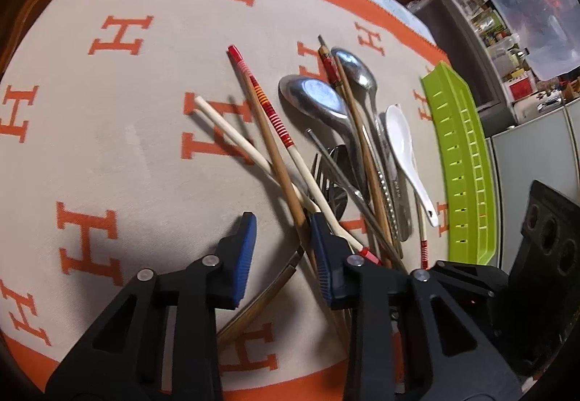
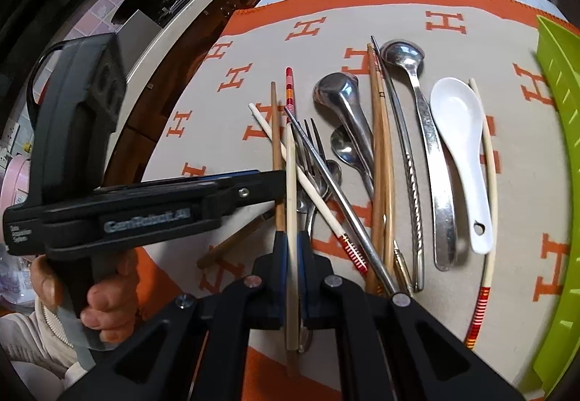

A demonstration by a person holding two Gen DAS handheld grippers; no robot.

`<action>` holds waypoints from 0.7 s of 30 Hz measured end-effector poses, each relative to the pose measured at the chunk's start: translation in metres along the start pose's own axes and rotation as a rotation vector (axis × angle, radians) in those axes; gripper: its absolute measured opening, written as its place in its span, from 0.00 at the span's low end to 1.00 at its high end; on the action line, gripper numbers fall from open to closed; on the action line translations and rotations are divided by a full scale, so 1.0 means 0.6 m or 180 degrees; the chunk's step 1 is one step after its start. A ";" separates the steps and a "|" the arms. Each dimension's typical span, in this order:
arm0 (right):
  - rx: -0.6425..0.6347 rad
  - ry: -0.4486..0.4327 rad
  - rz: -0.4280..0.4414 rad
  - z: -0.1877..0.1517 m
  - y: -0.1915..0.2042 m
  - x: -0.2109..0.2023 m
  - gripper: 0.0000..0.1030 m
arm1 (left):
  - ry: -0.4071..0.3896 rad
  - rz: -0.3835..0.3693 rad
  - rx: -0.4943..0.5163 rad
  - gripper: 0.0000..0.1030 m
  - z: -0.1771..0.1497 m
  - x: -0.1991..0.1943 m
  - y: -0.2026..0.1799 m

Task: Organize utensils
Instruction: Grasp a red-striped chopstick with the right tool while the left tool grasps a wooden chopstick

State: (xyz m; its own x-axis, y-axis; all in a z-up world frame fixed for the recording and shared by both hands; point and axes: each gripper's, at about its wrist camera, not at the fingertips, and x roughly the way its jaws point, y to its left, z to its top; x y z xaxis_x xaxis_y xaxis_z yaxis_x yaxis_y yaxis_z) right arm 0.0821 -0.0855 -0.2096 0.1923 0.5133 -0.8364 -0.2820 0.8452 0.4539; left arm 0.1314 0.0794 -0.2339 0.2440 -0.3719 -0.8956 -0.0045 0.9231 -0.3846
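Chopstick [image 2: 291, 205] is pinched in my right fingers [image 2: 292, 256]; I'd lift it straight out of the pile. Left fingers [image 1: 281, 249] spread, idle.

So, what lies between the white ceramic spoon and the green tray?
Only one cream chopstick with a red-striped end lies between the white ceramic spoon and the green tray, on the cloth; the right wrist view shows it.

The green tray [image 2: 554, 154] is cut off by the right edge of the right wrist view. Beside it, handles of the fork [image 2: 311, 151] and small spoons are buried under crossed chopsticks. Shelf items beyond the tray are blurred, unidentifiable.
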 end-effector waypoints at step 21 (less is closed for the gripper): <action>-0.0079 -0.0365 0.0124 -0.016 0.016 -0.065 0.05 | -0.0399 -0.0017 -0.0132 0.04 -0.011 -0.081 -0.010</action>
State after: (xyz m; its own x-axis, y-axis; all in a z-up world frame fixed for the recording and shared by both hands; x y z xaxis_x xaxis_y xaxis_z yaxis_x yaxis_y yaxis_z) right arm 0.0626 -0.0990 -0.1756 0.2867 0.5606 -0.7769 -0.3144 0.8211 0.4764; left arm 0.1134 0.0910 -0.1893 0.3635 -0.3593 -0.8595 -0.0423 0.9153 -0.4005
